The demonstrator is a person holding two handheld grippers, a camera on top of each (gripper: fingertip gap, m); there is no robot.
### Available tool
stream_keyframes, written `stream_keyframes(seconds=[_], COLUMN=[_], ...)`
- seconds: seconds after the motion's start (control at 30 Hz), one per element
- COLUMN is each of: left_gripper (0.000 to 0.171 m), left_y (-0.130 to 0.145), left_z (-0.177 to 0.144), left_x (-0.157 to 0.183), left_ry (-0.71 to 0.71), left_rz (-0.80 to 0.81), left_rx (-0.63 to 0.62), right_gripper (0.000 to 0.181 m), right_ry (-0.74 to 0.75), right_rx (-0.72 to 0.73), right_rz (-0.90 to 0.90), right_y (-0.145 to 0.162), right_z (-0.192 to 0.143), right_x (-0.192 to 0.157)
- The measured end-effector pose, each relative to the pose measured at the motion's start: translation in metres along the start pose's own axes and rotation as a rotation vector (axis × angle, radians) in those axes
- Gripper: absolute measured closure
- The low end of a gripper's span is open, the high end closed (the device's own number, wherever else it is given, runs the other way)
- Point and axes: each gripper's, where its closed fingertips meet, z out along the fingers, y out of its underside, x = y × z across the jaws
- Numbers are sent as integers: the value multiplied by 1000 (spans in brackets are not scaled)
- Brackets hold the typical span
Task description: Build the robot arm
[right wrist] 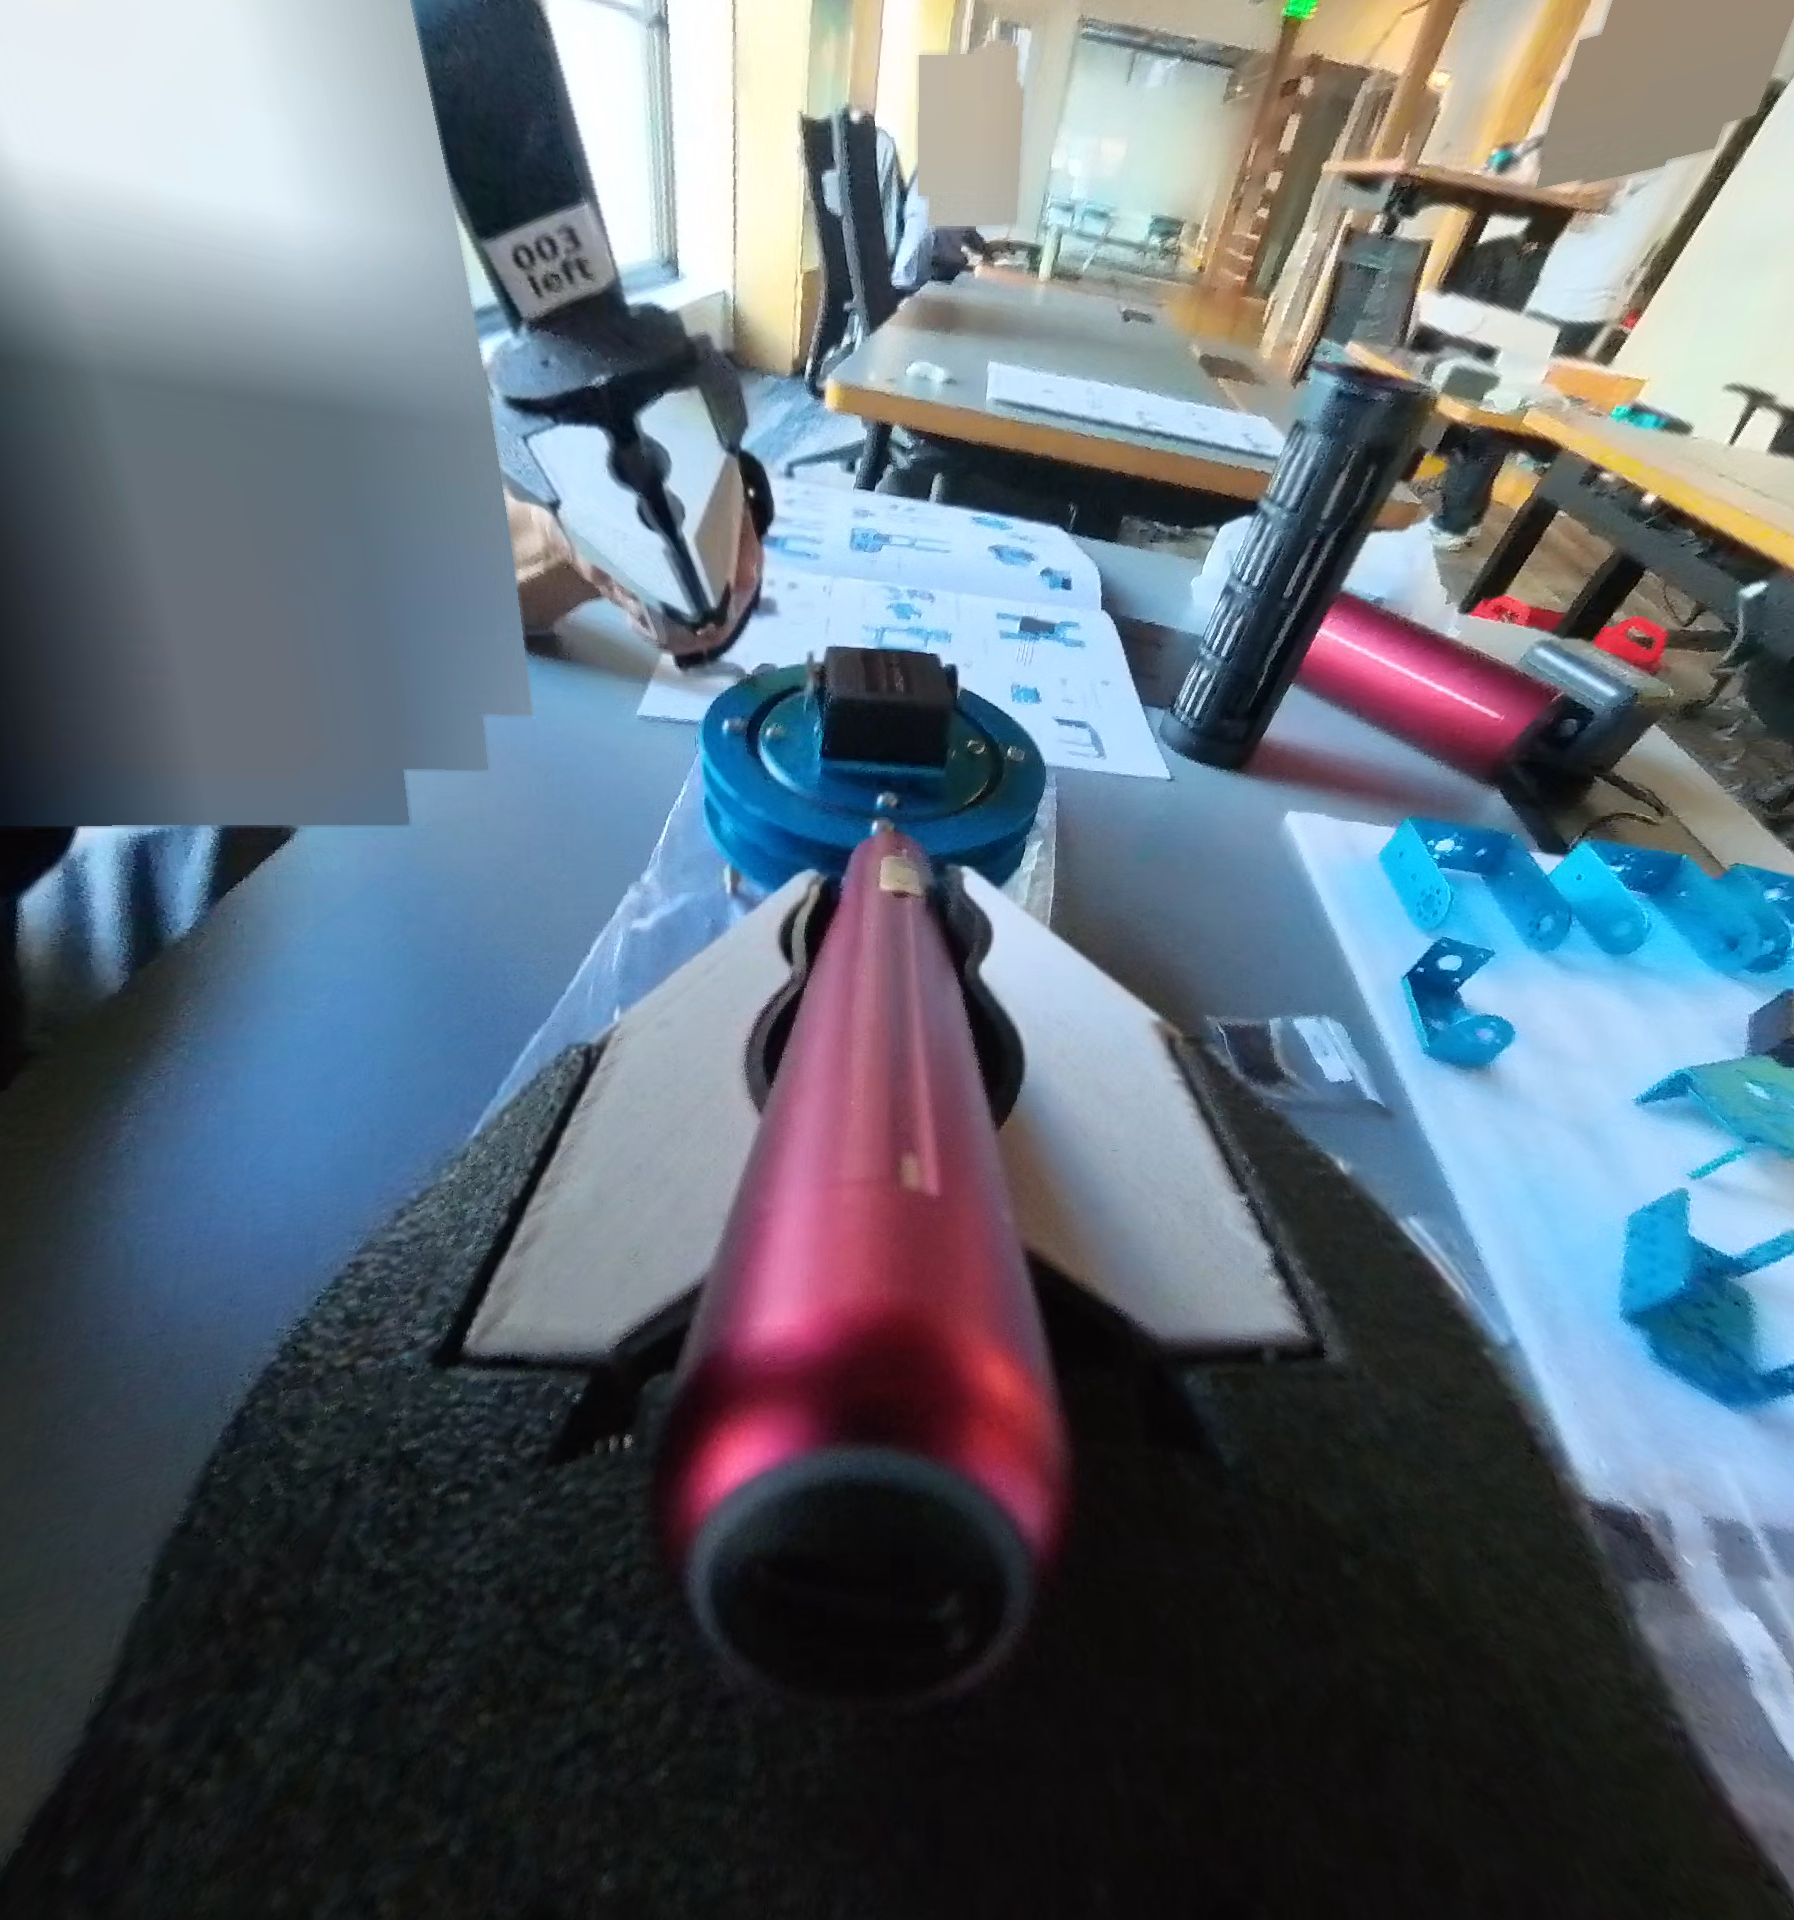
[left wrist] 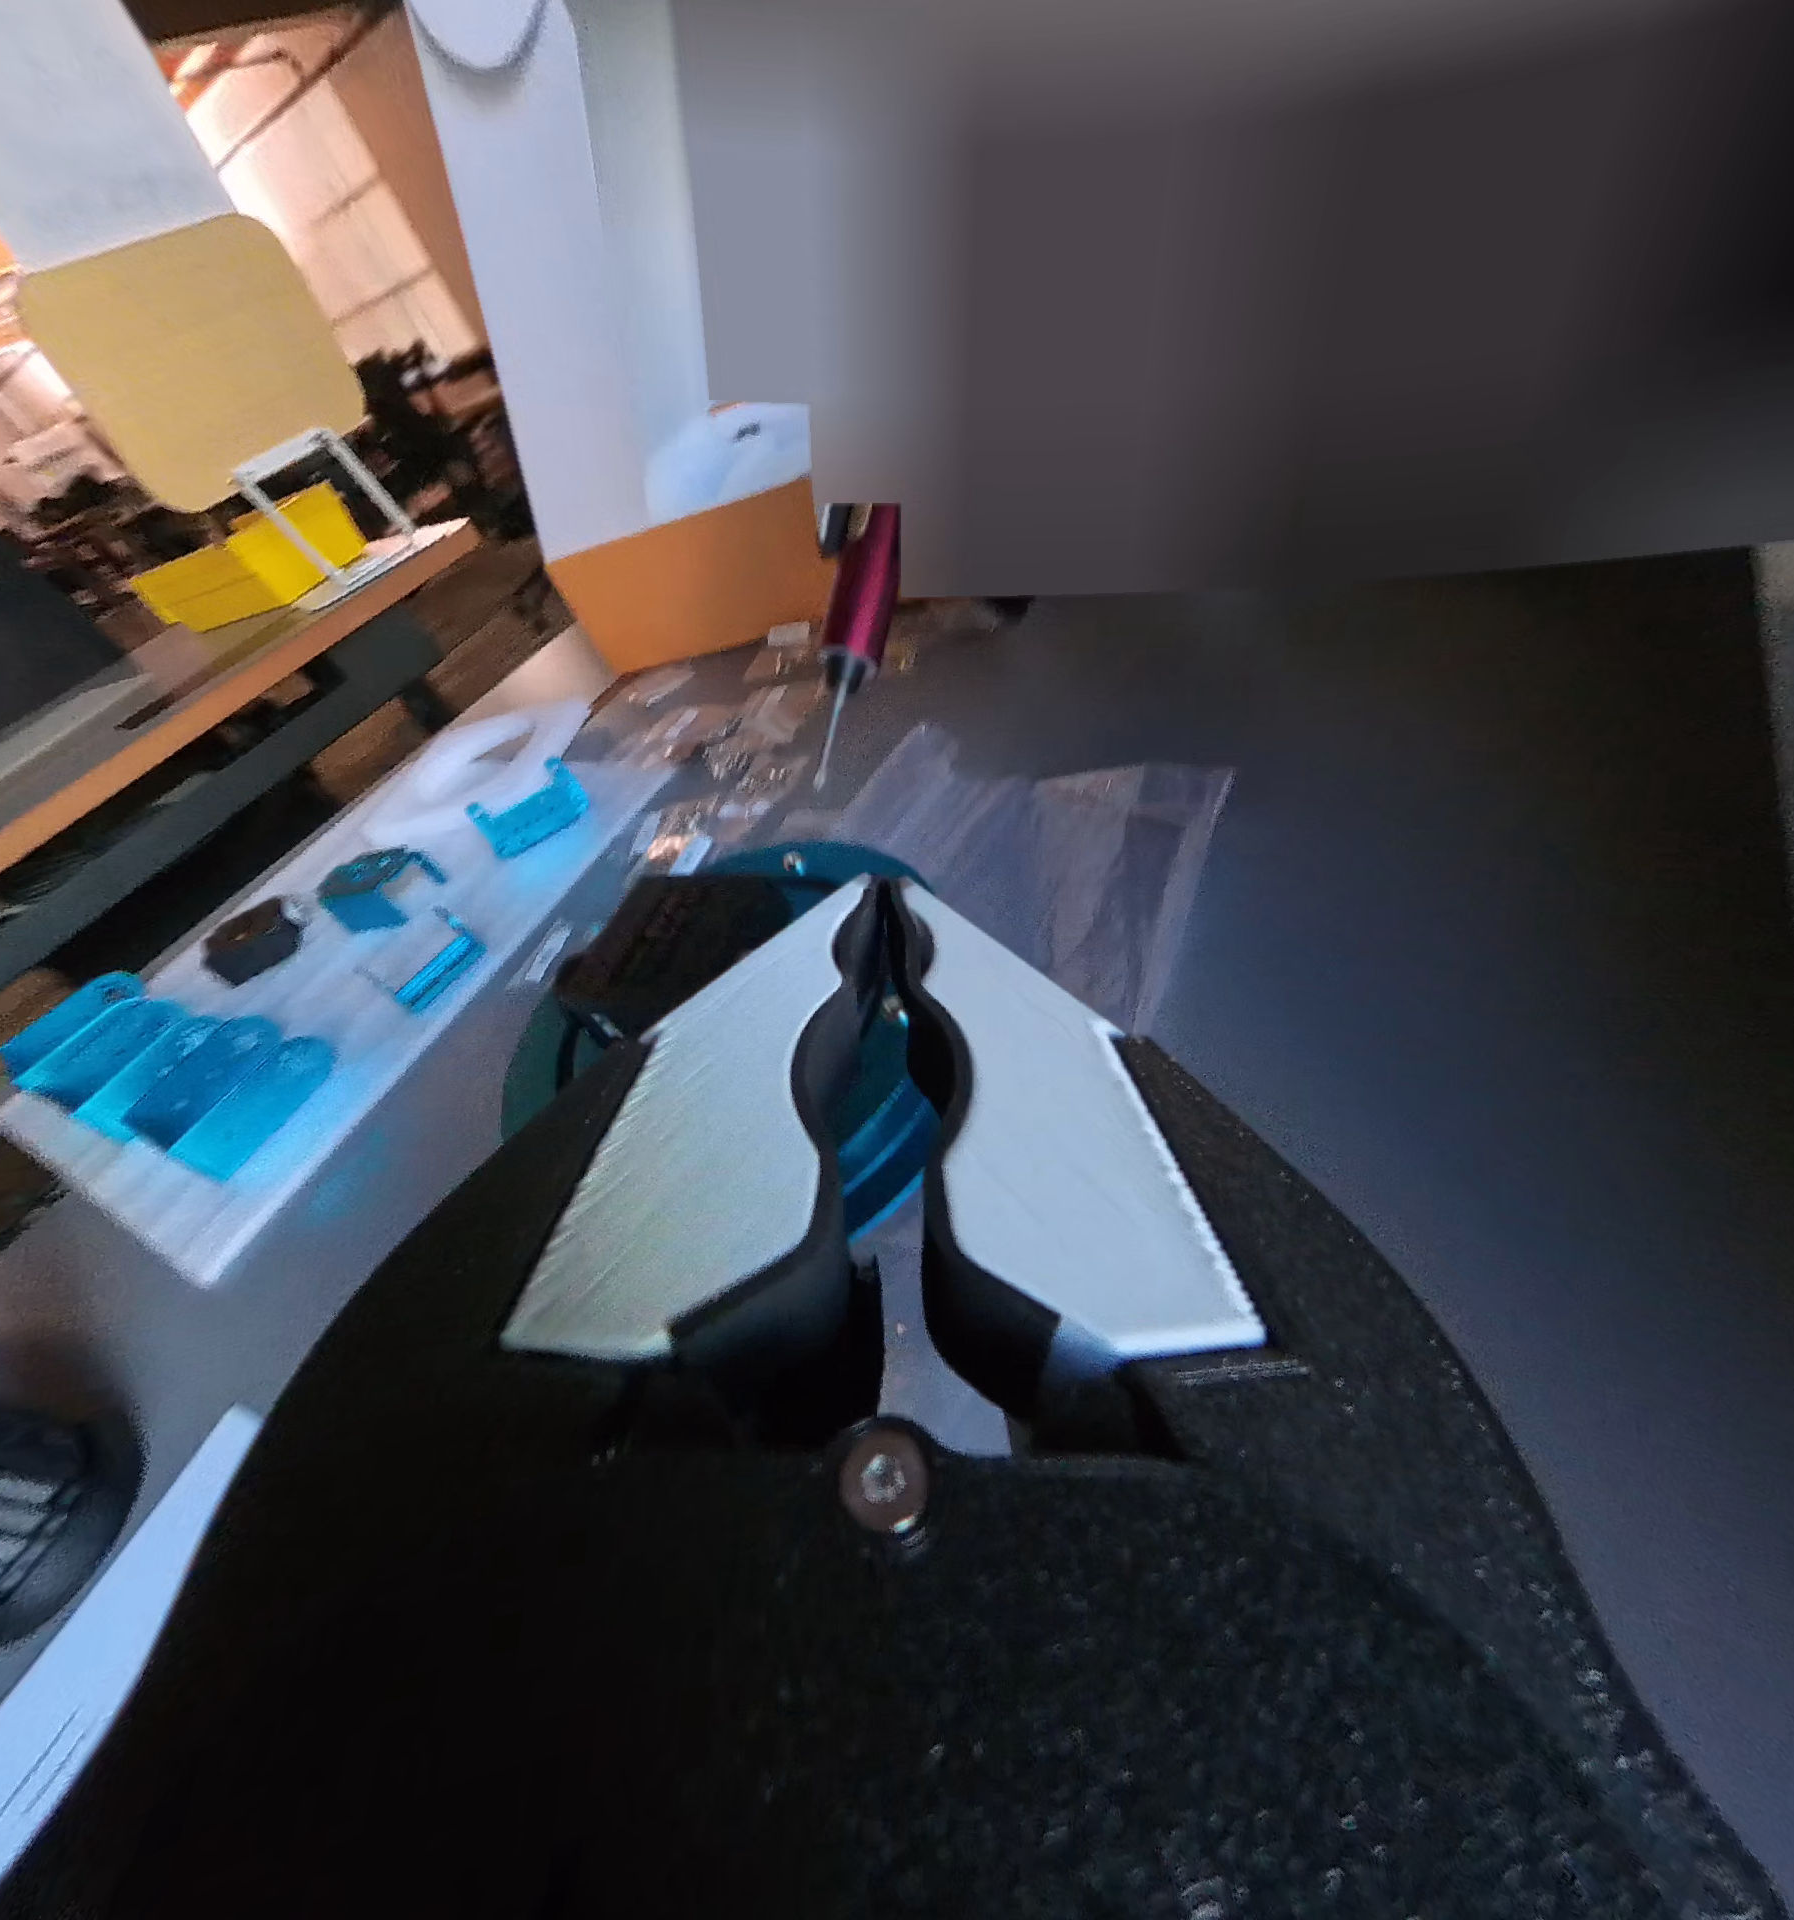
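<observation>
Screwdriver [right wrist: 872, 1174], red, sits clamped in your R gripper [right wrist: 888, 894], tip touching blue disc assy [right wrist: 768, 743] at 12 o'clock on the grey table [right wrist: 301, 1039]. L gripper [left wrist: 877, 894] fingers are together, empty, above that disc; blue brackets [right wrist: 1599, 904] at 3 o'clock.

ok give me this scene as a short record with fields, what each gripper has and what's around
left gripper: jaws shut, empty, above the blue disc
right gripper: jaws shut on red screwdriver, tip at the disc's rim
on disc: black block
under disc: clear plastic bag
beside: blue brackets on white sheet
behind: instruction pages
</observation>
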Motion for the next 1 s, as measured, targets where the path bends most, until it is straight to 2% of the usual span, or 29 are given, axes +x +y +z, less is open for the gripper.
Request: stream_keyframes(seconds=[0.07, 0.2, 0.27, 0.33, 0.4, 0.57, 0.73, 0.9, 1.0], left_gripper=[171, 171, 171, 171, 171, 171, 171, 171, 171], left_y=[9, 40, 55, 63, 61, 50, 59, 64, 63], left_z=[1, 23, 35, 45, 54, 58, 54, 63, 66], left_x=[13, 39, 48, 62, 71, 77, 74, 63, 64], left_ry=[-29, -83, -136, -130, -120, -111, -67, -77, -59], left_rz=[41, 82, 154, 192, 157, 98, 60, 43, 19], left_rx=[-83, -311, -421, -468, -451, -432, -492, -526, -514], right_gripper=[159, 159, 160, 160, 160, 159, 159, 161, 161], right_ry=[16, 231, 271, 295, 277, 264, 224, 170, 88], right_rx=[-73, -262, -304, -416, -494, -563, -632, -637, -654], right_rz=[-84, -604, -842, -1045, -1243, -1379, -1470, -1687, -1797], right_y=[14, 55, 68, 83, 93, 104, 105, 103, 105], right_z=[-11, -17, -8, 4, 17, 29, 28, 31, 33], right_x=[-2, 1, -8, -11, -16, -12, -15, -24, -29])
